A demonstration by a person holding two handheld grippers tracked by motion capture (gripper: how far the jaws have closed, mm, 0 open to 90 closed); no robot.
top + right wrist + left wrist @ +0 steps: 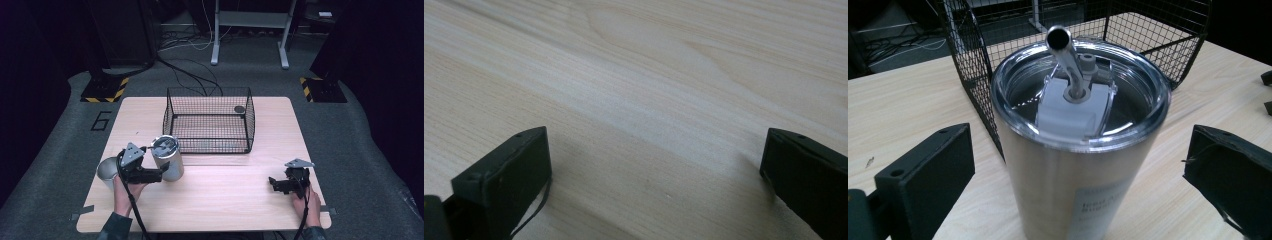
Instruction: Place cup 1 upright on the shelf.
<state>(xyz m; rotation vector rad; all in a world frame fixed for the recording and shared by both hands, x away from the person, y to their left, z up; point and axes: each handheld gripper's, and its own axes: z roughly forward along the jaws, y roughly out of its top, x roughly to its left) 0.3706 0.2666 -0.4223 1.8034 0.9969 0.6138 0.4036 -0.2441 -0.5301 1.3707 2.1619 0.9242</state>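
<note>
Tall stainless-steel tumbler w/ clear plastic lid and metal straw (pixel 1075 145) stands upright on the light wooden tabletop (pixel 225 200), near the front-left corner of the black wire-mesh basket (pixel 209 120), close to the mesh but apart from it as far as I can tell. Left gripper (pixel 159 173) is at the tumbler's side, jaws spread wide w/ the body between them; in the left gripper view neither jaw touches the steel yet. Just left of that hand sits a second, open-topped steel cup (pixel 106 171), untouched. Right gripper (pixel 274 184) rests low over bare tabletop at the front right, well apart from everything, jaws also wide apart, holding nothing. Step in hand, by my read: approach for a grasp on the tumbler. Next move likely needs the left gripper square to the wall, mid-height, then a firm squeeze; smooth round steel could slip or tip, and the straw makes it top-heavy.
</note>
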